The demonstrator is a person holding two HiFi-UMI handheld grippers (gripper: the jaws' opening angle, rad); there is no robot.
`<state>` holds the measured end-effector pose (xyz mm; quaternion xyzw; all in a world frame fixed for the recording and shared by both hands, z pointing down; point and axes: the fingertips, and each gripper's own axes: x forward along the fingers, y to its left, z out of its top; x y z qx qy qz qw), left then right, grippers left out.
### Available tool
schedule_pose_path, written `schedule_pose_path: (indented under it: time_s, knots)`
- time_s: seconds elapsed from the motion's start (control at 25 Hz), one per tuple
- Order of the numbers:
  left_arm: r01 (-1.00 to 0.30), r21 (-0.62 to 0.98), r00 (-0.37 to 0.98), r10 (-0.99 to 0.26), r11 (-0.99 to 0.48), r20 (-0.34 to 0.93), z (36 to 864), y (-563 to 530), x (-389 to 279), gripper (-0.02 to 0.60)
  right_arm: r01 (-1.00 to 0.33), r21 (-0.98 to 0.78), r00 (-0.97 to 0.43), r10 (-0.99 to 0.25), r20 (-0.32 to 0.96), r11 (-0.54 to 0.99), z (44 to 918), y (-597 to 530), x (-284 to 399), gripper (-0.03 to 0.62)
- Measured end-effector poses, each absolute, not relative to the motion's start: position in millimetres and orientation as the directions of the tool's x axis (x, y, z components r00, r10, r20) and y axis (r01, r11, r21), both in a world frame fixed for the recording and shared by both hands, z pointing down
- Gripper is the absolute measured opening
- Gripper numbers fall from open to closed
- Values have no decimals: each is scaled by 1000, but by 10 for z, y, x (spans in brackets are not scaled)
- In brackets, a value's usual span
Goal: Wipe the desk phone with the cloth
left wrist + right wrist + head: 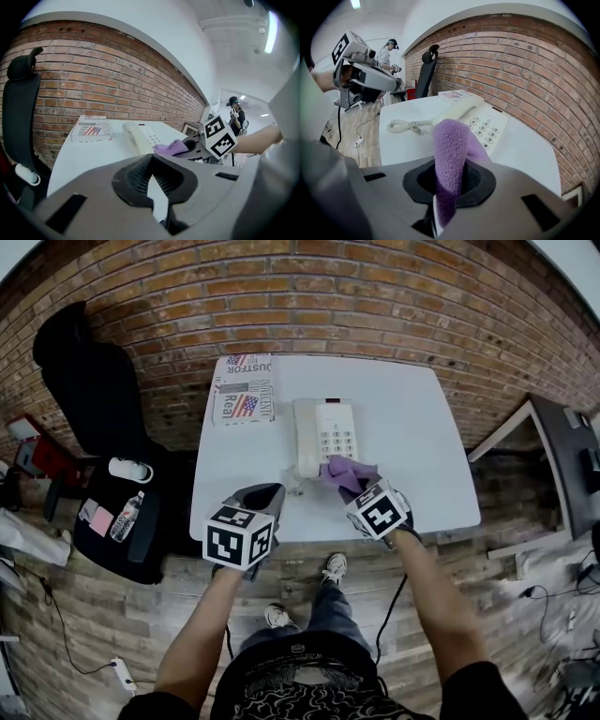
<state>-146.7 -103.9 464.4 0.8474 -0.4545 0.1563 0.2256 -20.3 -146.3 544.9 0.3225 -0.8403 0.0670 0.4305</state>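
In the head view, the right tongs (351,493) pinch a purple cloth (345,471) whose free end lies at the near right corner of the desk phone (323,432), just below the keypad. The left tongs (265,493) hang near the tabletop's (412,427) front edge, left of the phone and apart from it. A printed box (244,388) lies at the far left corner. The white tabletop stands against a brick wall (309,296), with a black office chair (89,381) to its left and a wooden floor (525,652) around it.

In the left gripper view, the left tongs are pressed together with nothing between them. The phone sits ahead, with the cloth at its near end.

In the right gripper view, the cloth rises as a folded strip from between the tongs. The handset (459,108) rests in its cradle and the coiled cord (405,125) trails to the left. The wipe looks barely under way: only the near corner is covered, so the keypad, handset and sides seem left to do.
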Motion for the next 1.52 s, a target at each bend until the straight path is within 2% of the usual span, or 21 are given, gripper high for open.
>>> schedule_pose_path:
  time_s: [0.36, 0.64, 1.12, 1.52]
  knots:
    - [-838, 238, 543, -706, -492, 455, 4570, -1110, -1438, 6, -638, 209, -420, -562, 712, 741, 4975, -1702, -13, 44]
    - [-850, 243, 526, -724, -468, 445, 4485, -1318, -1436, 6, -620, 251, -443, -596, 670, 743, 4504, -2124, -28, 44]
    - [-899, 250, 436, -782, -360, 445, 4405, -1785, -1594, 6, -503, 267, -547, -542, 638, 822, 4150, -2870, -584, 44]
    - [-941, 243, 329, -816, -238, 475, 4471, -1865, -1943, 6, -428, 279, -566, -495, 659, 860, 4346, -3317, -1082, 44]
